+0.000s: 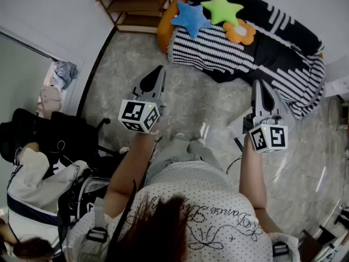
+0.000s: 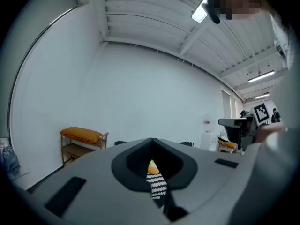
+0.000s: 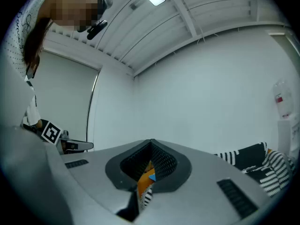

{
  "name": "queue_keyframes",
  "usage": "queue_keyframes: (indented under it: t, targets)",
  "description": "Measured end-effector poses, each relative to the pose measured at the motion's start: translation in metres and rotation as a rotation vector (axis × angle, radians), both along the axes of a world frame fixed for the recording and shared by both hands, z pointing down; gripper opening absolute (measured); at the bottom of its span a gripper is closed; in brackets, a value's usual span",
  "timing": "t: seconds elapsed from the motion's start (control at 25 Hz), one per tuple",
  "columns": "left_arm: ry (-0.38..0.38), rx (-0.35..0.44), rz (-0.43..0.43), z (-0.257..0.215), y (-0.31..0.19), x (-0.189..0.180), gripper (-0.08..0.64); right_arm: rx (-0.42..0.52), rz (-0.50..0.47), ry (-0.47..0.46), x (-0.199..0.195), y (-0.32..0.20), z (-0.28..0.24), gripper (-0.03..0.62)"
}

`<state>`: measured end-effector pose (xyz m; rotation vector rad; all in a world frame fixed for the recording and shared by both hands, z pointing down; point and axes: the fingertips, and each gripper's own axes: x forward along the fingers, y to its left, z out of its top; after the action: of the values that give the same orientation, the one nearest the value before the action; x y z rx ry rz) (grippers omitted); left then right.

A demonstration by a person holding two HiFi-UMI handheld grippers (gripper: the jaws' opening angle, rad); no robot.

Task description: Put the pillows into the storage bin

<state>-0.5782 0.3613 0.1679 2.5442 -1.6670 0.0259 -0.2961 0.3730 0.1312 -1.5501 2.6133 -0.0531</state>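
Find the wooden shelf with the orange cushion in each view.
Head view: wooden shelf at top, left of centre.
Left gripper view: shelf low at left.
Right gripper view: not in it.
Shared landmark: striped blanket, seen in all three.

Office-like room: ceiling strip lights (image 2: 261, 77), white walls (image 2: 140, 93), marble floor (image 1: 207, 108).

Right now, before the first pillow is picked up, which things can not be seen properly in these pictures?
- Storage bin: no view shows anything I can identify as one.
- Orange flower-shaped pillow: head view, partly covered by the green star-shaped pillow.
- Blue star-shaped pillow: right gripper view, only a tip shows past the shut right gripper, whose grey body hides the rest.
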Motion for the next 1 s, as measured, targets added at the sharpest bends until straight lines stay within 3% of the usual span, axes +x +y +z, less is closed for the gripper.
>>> queue_keyframes:
  t: [0.44,0.64,0.92,1.0]
  targets:
    - [-0.022,0.040,0.018,-0.010,0.004,0.032,0.006,-0.004,0.005,-0.017,0.022,0.006,0.004,0.011]
    - [-0.001,0.044,-0.014,-0.014,0.001,0.047,0.092,-0.008,-0.008,-0.014,0.035,-0.001,0.004,0.016]
    - [0.004,0.034,-0.046,-0.014,-0.020,0.048,0.232,-0.029,-0.017,-0.028,0.034,-0.030,0.008,0.194]
    - [0.013,0.035,-0.051,-0.013,-0.034,0.044,0.253,-0.012,-0.016,-0.032,0.028,-0.043,0.006,0.219]
